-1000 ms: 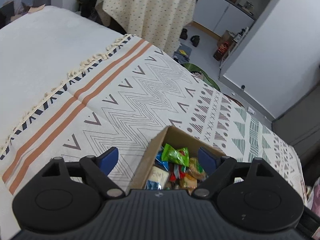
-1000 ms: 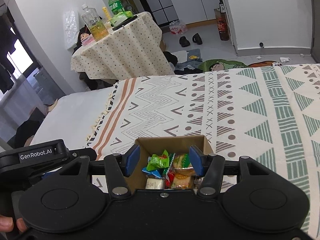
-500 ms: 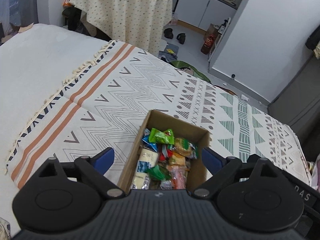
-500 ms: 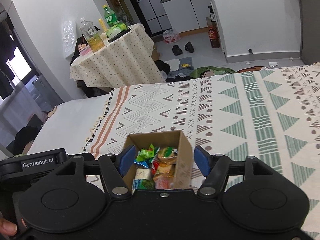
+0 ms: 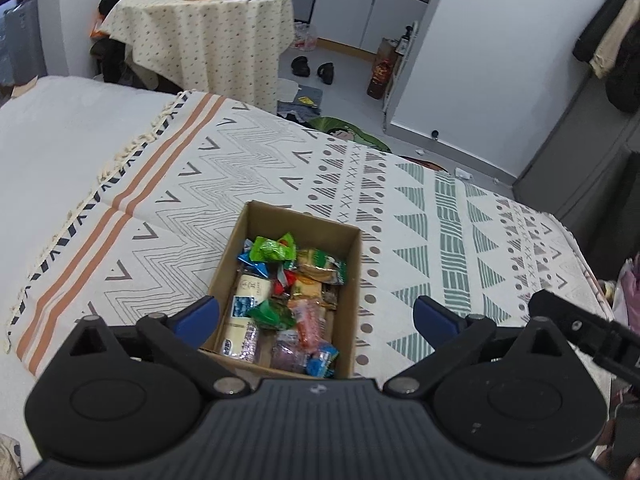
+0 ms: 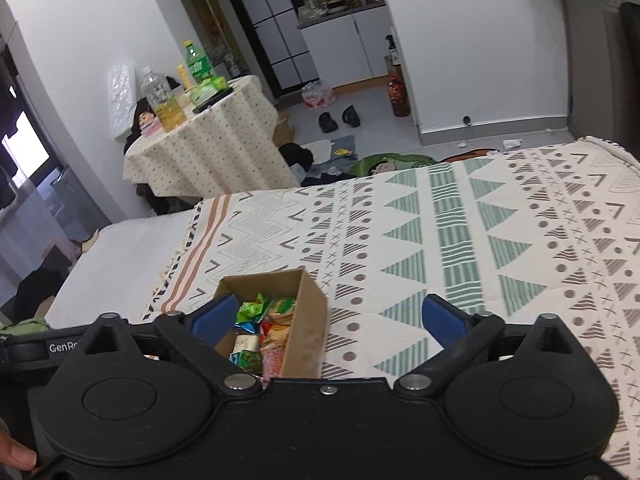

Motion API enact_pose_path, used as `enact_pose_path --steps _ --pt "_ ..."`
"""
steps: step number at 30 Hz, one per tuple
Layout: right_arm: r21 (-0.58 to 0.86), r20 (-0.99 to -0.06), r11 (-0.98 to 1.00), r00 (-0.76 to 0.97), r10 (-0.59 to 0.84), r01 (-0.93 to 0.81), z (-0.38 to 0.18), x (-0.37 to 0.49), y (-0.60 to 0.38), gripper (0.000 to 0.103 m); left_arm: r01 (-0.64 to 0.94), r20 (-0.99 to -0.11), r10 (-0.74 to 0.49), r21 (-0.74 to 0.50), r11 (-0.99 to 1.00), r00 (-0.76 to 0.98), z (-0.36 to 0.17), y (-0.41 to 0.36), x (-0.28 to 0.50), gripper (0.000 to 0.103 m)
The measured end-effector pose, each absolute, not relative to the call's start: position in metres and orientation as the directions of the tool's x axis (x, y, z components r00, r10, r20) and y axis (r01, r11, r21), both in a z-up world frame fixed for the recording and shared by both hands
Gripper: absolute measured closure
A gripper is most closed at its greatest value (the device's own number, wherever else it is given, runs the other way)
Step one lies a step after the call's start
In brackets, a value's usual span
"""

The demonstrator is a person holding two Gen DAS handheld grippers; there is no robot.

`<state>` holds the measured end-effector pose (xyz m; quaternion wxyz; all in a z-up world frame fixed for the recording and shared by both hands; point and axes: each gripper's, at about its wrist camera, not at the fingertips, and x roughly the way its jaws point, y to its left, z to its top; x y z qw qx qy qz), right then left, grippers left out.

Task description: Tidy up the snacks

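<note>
both the left gripper (image 5: 316, 316) and the right gripper (image 6: 328, 316) are held wide and empty above the patterned blanket (image 5: 248, 184), where the cardboard box (image 5: 352, 300) rests, packed with wrapped snacks (image 5: 280, 300). since the packets are piled loosely and overlap, two could be pinched at once or a slick wrapper could be squeezed out and dropped onto the blanket. the light box could also be nudged or tipped on the soft bedding if a finger is caught on its wall.
</note>
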<state>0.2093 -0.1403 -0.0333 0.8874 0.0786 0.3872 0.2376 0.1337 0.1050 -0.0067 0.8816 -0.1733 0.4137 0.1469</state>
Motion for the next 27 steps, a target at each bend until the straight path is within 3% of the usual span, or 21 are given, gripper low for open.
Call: enact_pose_path --steps 27 --pt "0.261 -0.636 0.909 0.651 0.414 -0.324 -0.013 0.133 -0.207 0.000 -0.247 -0.711 0.049 -0.178 0.953 0.702 0.025 0.042 0.066 0.000"
